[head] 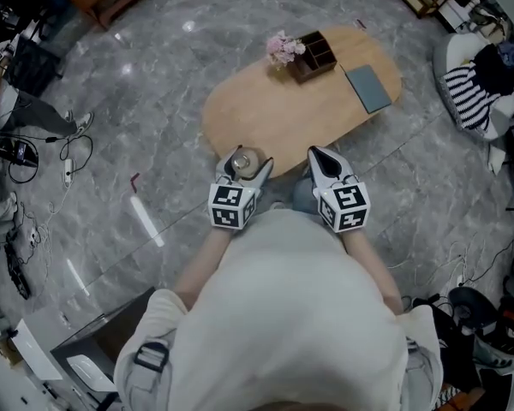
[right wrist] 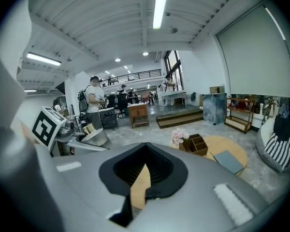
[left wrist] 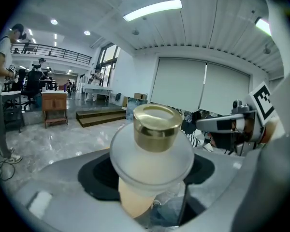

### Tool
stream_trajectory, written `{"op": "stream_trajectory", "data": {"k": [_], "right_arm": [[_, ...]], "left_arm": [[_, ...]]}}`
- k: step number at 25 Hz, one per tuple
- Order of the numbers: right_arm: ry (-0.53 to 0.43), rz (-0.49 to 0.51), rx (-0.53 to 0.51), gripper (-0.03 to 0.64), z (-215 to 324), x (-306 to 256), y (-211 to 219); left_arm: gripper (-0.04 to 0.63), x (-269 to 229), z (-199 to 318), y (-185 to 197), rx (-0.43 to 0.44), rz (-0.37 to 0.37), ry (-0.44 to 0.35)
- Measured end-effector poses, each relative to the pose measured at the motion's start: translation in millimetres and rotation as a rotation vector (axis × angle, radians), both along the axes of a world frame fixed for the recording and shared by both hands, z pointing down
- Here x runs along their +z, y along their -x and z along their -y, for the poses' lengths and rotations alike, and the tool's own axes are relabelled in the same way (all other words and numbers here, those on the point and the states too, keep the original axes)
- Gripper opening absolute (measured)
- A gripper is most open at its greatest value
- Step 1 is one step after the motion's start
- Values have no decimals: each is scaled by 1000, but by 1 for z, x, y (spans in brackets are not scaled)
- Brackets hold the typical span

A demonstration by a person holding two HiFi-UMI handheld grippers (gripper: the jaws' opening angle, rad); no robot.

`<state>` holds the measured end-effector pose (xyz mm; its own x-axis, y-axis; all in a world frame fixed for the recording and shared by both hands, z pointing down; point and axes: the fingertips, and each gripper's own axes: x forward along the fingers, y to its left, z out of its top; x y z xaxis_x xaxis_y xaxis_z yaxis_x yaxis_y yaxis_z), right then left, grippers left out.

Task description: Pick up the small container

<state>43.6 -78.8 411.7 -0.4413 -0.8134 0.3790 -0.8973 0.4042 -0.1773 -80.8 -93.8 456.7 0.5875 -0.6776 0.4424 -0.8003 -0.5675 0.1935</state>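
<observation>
The small container (head: 245, 162) is a frosted jar with a gold lid. It sits between the jaws of my left gripper (head: 242, 168), which is shut on it and holds it off the table's near edge. In the left gripper view the small container (left wrist: 152, 149) fills the middle, upright, lid on top. My right gripper (head: 319, 156) hovers beside it to the right, shut and empty, over the near rim of the oval wooden table (head: 308, 118). The right gripper view shows its dark pads (right wrist: 157, 173) together, and the left gripper with the jar (right wrist: 93, 137) at the left.
At the table's far end stand a wooden organizer box (head: 315, 56), pink flowers (head: 284, 48) and a grey book (head: 369, 88). A striped cushion (head: 465, 97) lies to the right. Cables (head: 17, 152) trail on the marble floor at left. A person (left wrist: 0, 81) stands far off.
</observation>
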Motion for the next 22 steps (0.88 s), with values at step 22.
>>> {"op": "stream_trajectory", "data": {"k": [22], "right_arm": [[-6, -18, 5, -3, 2, 3, 2]], "left_arm": [[354, -6, 3, 3, -26, -21, -9]]}}
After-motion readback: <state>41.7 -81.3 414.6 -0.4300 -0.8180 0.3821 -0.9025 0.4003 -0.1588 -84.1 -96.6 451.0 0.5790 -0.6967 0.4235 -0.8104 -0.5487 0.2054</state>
